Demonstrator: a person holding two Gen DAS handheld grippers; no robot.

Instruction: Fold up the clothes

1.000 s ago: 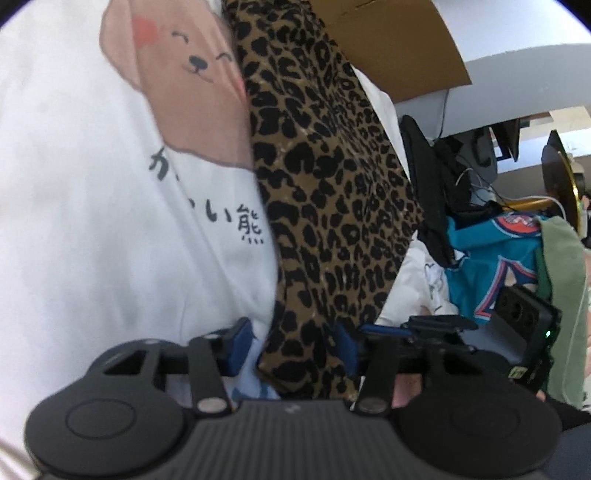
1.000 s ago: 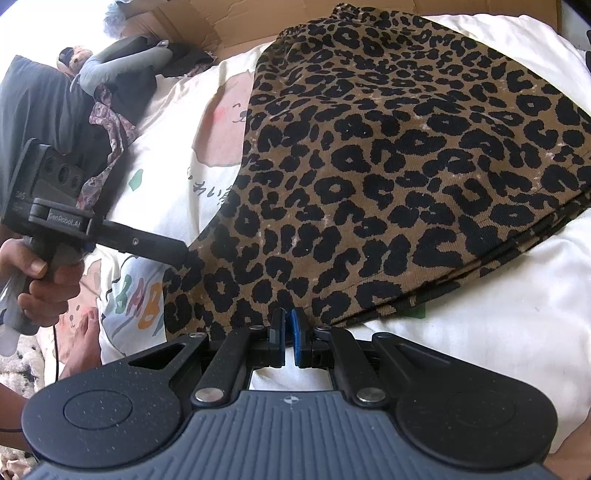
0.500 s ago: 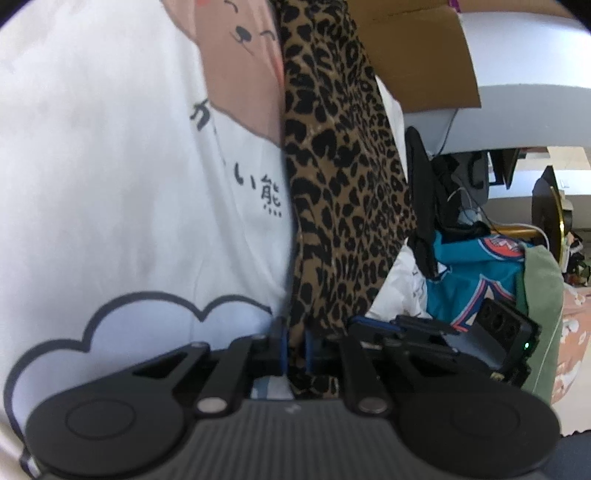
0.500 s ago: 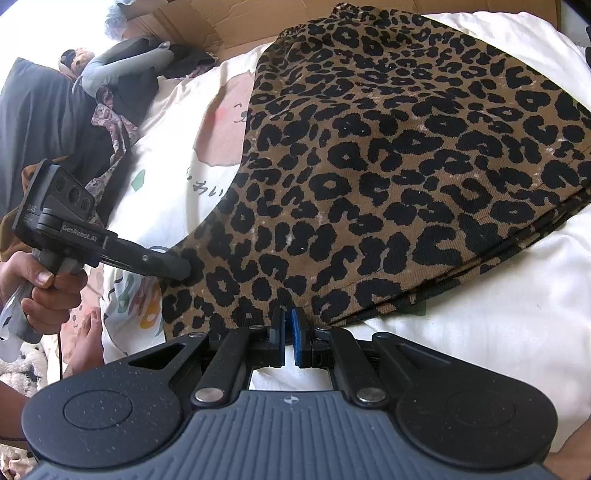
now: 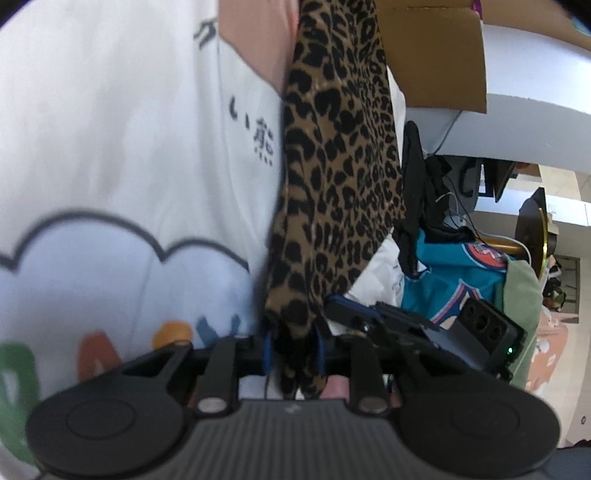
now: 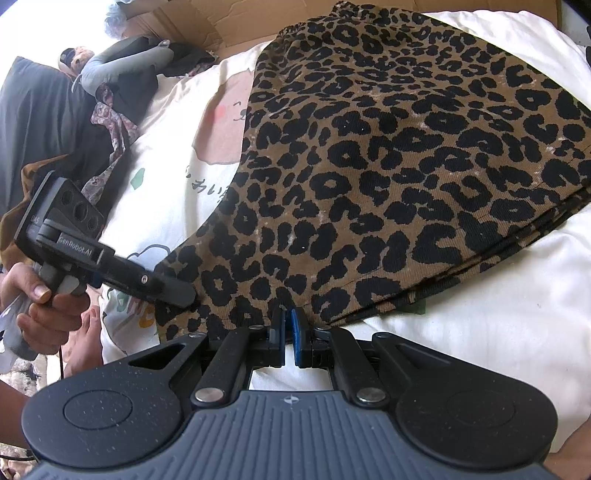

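Observation:
A folded leopard-print garment (image 6: 388, 166) lies on a white cloth printed with a bear and letters (image 6: 177, 177). My left gripper (image 5: 292, 350) has the garment's near corner (image 5: 340, 166) bunched between its blue pads. Its jaws are opening, and the fabric still fills the gap. In the right wrist view the left gripper (image 6: 181, 295) reaches in from the left to that corner, held by a hand (image 6: 48, 295). My right gripper (image 6: 288, 325) is shut on the garment's front hem. In the left wrist view the right gripper (image 5: 343, 306) sits just right of the corner.
A cardboard box (image 6: 207, 22) stands beyond the white cloth. Dark clothes (image 6: 55, 129) are piled at the left. In the left wrist view a teal jersey (image 5: 443, 277) and a pale green garment (image 5: 521, 295) lie to the right.
The left gripper sank toward the garment's corner and its wide jaws closed on the fabric; they now stand a little wider around a thicker bunch. The right gripper has kept still.

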